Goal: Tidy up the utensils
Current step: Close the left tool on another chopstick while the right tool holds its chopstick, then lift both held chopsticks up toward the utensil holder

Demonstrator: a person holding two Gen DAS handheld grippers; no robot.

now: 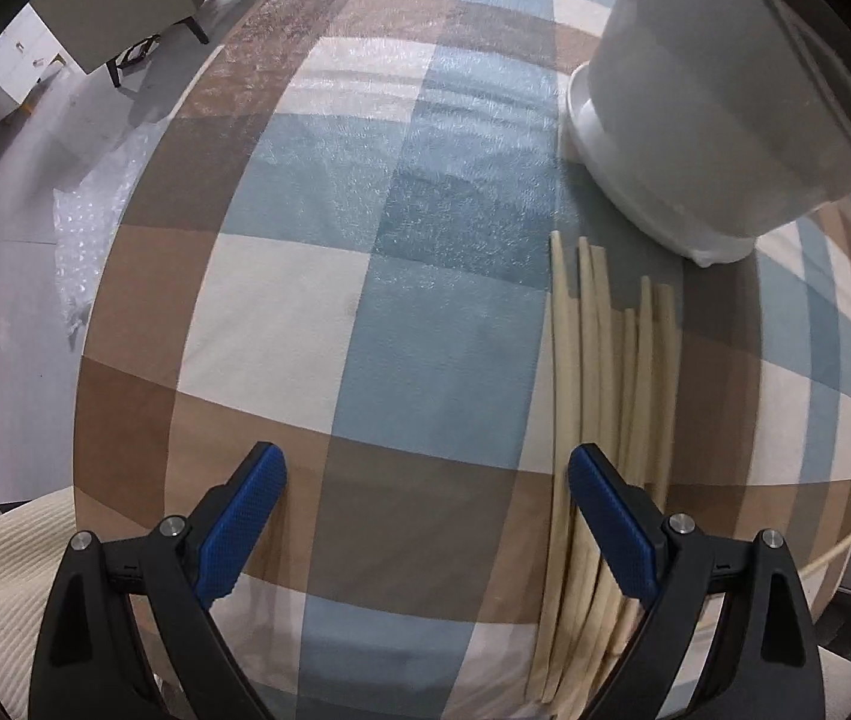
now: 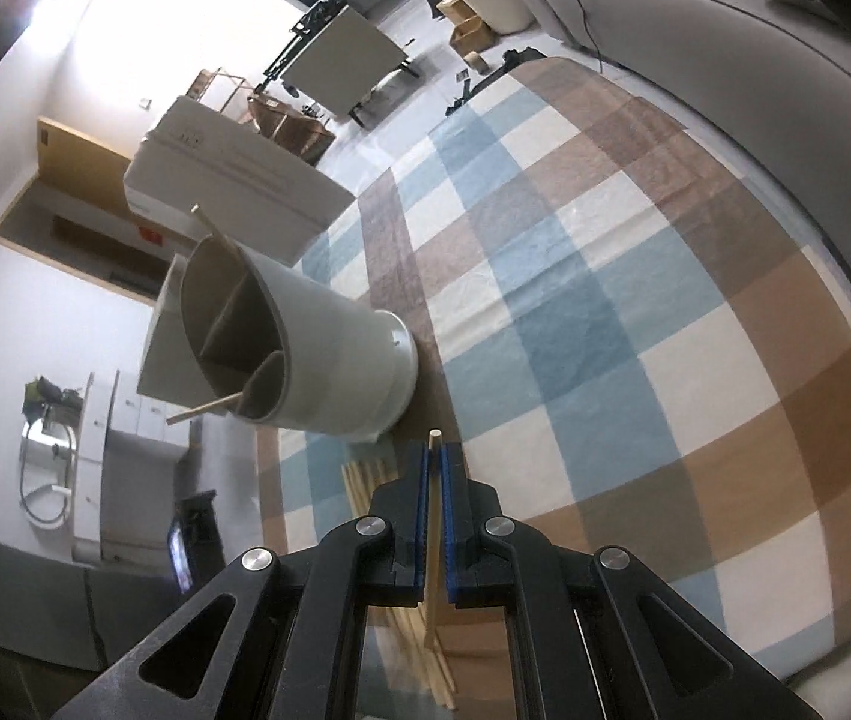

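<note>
My right hand-held gripper [image 2: 436,457] clamps one chopstick [image 2: 433,516], its length running forward along my fingers. My left hand-held gripper [image 1: 427,468] gapes empty; remaining chopsticks [image 1: 599,372] lie lengthwise beside its right finger.

Chopstick pile [image 1: 599,420]: near ends hidden behind the left gripper's [image 1: 425,516] right finger and cut by the lower edge. Holder [image 1: 725,120]: rim cropped at upper right. Clamped chopstick [image 2: 434,516]: lower end hidden.

One holder [image 2: 329,354]; about ten chopsticks [image 1: 599,396]; two grippers [image 1: 425,516].
</note>
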